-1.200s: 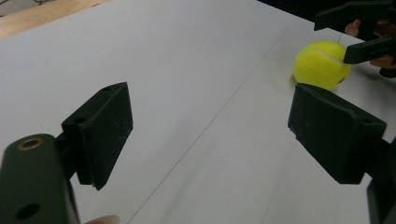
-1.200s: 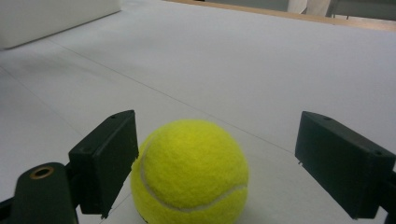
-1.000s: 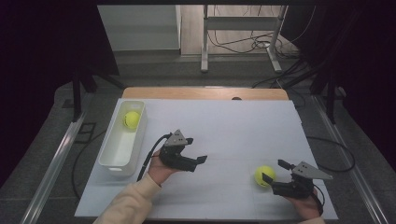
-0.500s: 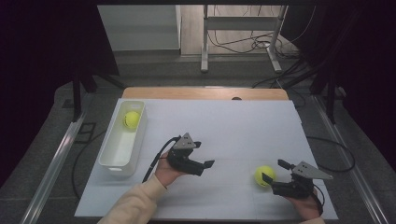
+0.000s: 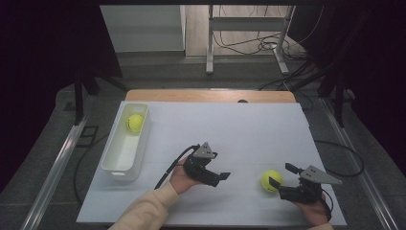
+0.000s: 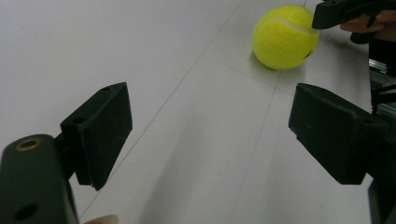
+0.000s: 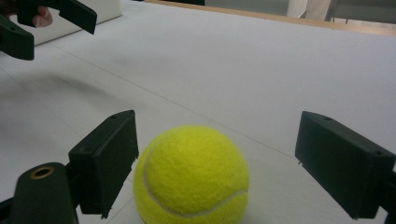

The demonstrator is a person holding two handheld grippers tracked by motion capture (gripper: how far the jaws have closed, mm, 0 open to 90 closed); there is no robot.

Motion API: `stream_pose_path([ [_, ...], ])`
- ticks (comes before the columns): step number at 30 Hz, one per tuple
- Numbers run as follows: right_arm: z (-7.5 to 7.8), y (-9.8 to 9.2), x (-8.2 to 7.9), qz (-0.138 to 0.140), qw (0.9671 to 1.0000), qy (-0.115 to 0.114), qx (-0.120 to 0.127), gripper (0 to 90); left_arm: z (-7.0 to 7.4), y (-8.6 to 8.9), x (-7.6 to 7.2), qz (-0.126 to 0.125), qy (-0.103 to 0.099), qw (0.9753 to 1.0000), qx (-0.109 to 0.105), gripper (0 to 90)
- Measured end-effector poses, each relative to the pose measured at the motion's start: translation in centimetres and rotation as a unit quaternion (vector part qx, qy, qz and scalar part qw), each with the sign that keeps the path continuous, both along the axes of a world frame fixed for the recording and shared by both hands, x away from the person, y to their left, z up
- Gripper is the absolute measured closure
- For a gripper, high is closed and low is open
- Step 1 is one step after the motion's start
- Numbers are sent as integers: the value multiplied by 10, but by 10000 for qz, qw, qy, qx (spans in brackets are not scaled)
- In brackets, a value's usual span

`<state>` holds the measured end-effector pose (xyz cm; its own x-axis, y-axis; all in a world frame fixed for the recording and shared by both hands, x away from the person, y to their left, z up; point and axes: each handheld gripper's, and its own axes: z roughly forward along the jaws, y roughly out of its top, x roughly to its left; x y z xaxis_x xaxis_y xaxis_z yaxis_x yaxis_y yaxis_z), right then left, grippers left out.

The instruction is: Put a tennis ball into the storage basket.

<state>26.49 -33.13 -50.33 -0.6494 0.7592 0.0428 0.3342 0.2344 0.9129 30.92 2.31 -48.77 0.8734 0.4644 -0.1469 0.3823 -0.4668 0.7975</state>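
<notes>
A yellow tennis ball (image 5: 271, 180) lies on the white table near the front right. My right gripper (image 5: 281, 175) is open, its jaws on either side of the ball (image 7: 191, 177) without touching it. My left gripper (image 5: 221, 177) is open and holds nothing; it hovers at the front middle, pointed at that ball (image 6: 285, 36), roughly a hand's width to its left. In the left gripper view the left gripper (image 6: 217, 130) has only bare table between its jaws. A second tennis ball (image 5: 135, 122) rests in the far end of the white bin (image 5: 111, 148).
The long white bin stands along the table's left side. Beyond the table's wooden far edge (image 5: 210, 96) there are stand legs and cables on the floor. A sleeve and hand (image 5: 158, 201) come in from the bottom.
My left gripper has moved right and toward the front, away from the bin and closer to the ball. The right gripper and both balls have stayed put.
</notes>
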Motion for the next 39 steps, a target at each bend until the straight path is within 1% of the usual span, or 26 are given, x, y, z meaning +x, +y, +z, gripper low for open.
stream_pose_path([
  [10,1,1,0,10,10000,8,15,138,-6,-15,0,-142,34,9999,56,141],
  [12,1,1,0,3,10000,5,29,138,-7,-19,0,-155,45,9999,28,141],
  [15,2,0,1,-9,10000,11,63,138,-10,-28,0,-253,49,9996,65,141],
  [17,2,1,1,-22,10000,2,81,138,-10,-30,0,-284,47,9995,95,141],
  [18,3,1,1,-13,10000,8,82,138,-11,-33,-1,-281,64,9996,61,141],
  [22,5,2,0,9,9999,7,118,138,-13,-41,0,-365,74,9993,79,141],
  [25,5,4,0,42,10000,-3,89,138,-14,-47,0,-415,84,9991,94,141],
  [28,6,4,0,36,9999,-1,132,138,-17,-52,0,-443,122,9989,82,142],
  [29,6,4,0,32,9999,-1,143,138,-18,-54,0,-490,114,9986,137,141],
  [30,6,3,0,33,9999,-2,141,138,-19,-56,0,-497,125,9986,138,141],
  [35,6,3,0,30,9999,-7,151,138,-19,-59,0,-510,144,9985,102,141],
  [39,8,2,-1,29,9997,-11,241,138,-21,-64,1,-560,167,9982,105,142],
])
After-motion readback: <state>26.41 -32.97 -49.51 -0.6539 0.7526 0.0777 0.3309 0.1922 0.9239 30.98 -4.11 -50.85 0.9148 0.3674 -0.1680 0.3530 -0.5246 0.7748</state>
